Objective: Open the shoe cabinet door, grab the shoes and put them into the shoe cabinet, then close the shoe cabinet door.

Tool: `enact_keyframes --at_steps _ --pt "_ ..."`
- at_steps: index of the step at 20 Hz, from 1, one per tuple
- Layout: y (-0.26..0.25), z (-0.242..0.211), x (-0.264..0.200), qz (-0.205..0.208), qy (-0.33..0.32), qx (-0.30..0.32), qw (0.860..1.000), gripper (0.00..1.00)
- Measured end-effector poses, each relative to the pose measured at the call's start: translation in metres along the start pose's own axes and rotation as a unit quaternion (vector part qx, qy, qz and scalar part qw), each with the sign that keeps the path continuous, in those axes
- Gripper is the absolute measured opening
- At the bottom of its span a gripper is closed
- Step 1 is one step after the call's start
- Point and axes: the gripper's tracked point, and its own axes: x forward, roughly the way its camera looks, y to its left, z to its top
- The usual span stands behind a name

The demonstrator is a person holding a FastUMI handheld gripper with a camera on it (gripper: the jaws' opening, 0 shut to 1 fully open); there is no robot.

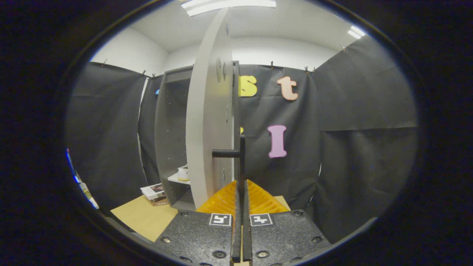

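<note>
The shoe cabinet door (207, 122) stands swung out edge-on just ahead of the gripper (242, 186), a flat grey panel that looks like painted board: stiff, fairly light, and free to pivot only about its hinge side. Its dark bar handle (242, 159) juts from the face on a short post; the vertical bar runs down between the fingers (225, 199), which are pressed nearly together on it, so the gripper appears to be pinching the handle. That handle is the sensible place to hold: it is rigid and slim, probably smooth, so a firm pinch and a pull or push along the door's arc would suit better than a sideways tug, which might let it slide through.

Behind the door, the shoe cabinet (168, 136) is a grey open-fronted box standing on the wooden desk (144, 218). On its lower shelf (177, 180) sits a pale object (183, 173), possibly a shoe; it is partly hidden by the door, so I cannot tell for certain. If a shoe, it would be soft and light, best taken at the collar or heel.

A small stack of books or boxes (155, 193) lies on the desk just beside the cabinet's foot. Their covers carry print, but it is too small to read. No brand shows on the cabinet or door.
</note>
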Motion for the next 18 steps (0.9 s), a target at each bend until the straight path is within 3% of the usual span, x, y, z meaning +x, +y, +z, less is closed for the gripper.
enact_keyframes --at_steps 2,3,6,8,10,18 --pt "-0.007 -0.014 -0.015 -0.025 0.015 0.001 1.0 0.1" --pt "-0.009 -0.017 -0.021 -0.035 0.019 -0.005 0.999 0.18" --pt "-0.016 -0.025 -0.043 -0.073 0.016 -0.017 0.997 0.64" --pt "-0.004 -0.027 -0.06 -0.07 0.0 -0.011 0.997 0.93" --pt "0.002 -0.038 -0.071 -0.074 -0.005 0.004 0.997 1.0" --pt "0.074 -0.129 -0.076 -0.021 0.017 0.002 1.0 1.0"
